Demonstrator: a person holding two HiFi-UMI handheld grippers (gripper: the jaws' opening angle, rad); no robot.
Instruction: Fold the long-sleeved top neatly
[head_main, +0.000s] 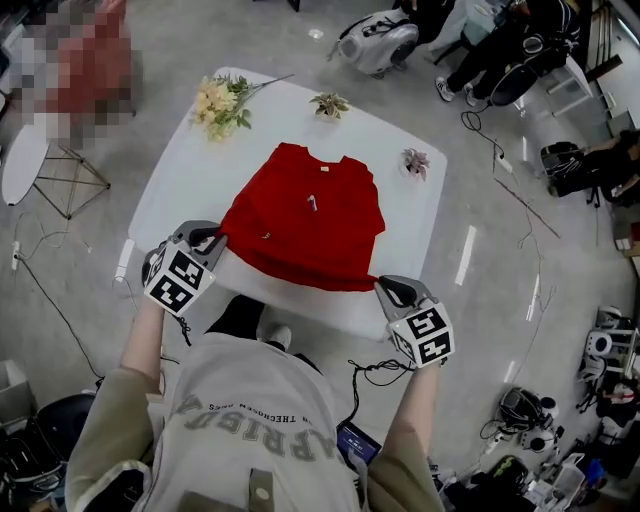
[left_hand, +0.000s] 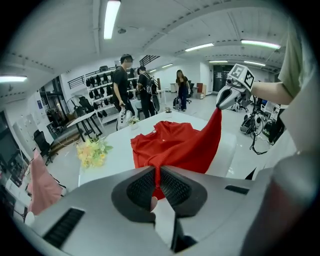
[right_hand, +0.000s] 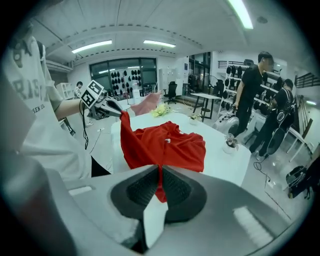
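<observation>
A red long-sleeved top (head_main: 305, 222) lies on the white table (head_main: 190, 175), collar at the far side, its sleeves folded in. Its near hem is lifted off the table and stretched between both grippers. My left gripper (head_main: 213, 243) is shut on the hem's left corner; the red cloth (left_hand: 158, 176) shows pinched between its pads. My right gripper (head_main: 384, 290) is shut on the right corner, with red cloth (right_hand: 160, 180) between its pads. Each gripper shows in the other's view, the right gripper (left_hand: 223, 101) and the left gripper (right_hand: 114, 107), holding the raised hem.
Yellow flowers (head_main: 219, 104) lie at the table's far left. Two small potted plants (head_main: 329, 104) (head_main: 415, 162) stand along the far edge. Several people (left_hand: 122, 85) stand beyond the table. Bags, cables and equipment (head_main: 520, 410) lie on the floor around.
</observation>
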